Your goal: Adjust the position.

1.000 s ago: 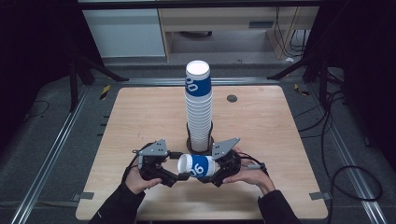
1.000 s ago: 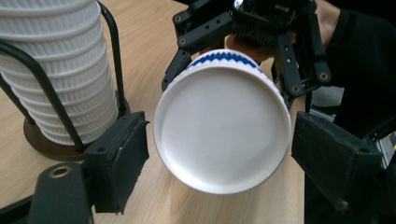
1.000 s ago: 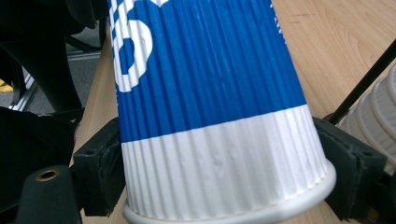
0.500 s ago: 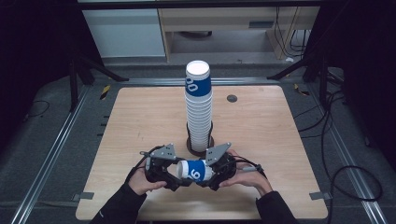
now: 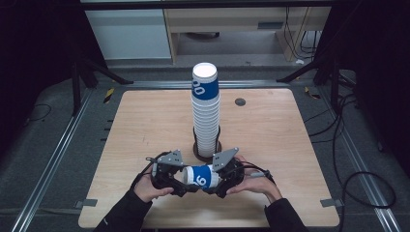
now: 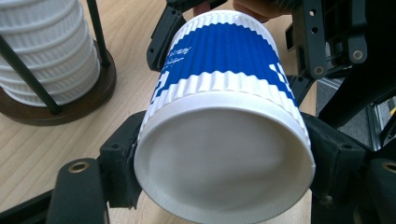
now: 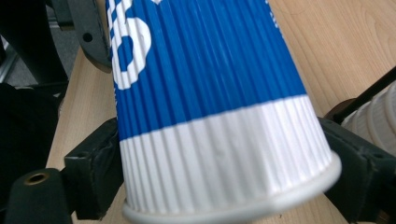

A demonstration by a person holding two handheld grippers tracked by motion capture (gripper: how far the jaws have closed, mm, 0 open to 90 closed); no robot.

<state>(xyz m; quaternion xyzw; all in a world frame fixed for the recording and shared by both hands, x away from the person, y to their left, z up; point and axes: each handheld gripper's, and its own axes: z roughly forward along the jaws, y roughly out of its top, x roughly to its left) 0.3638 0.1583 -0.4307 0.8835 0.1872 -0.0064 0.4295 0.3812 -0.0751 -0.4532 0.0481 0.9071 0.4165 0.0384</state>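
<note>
Wooden table (image 5: pixel 145 125), cup (image 5: pixel 199 176) lying sideways between two grippers.
Left gripper (image 5: pixel 180 180) clamps its base; right gripper (image 5: pixel 218 180), jaws just opening, flanks the rim end, contact unclear; hands low, facing.

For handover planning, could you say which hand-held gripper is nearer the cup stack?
Right. The right hand-held gripper, jaws just opening around the cup, sits close by the cup stack; the left hand-held gripper is farther off, leftward.

The bench (image 5: pixel 145 125) has a light wood top with rounded corners and stands on a dark grey floor (image 5: pixel 48 145). Metal rails (image 5: pixel 53 159) run along its left and right sides. Black cables (image 5: pixel 358 179) lie at right. A pale cabinet (image 5: pixel 130 34) and wooden shelving (image 5: pixel 227 24) stand at the far side. The surroundings are dark.
</note>
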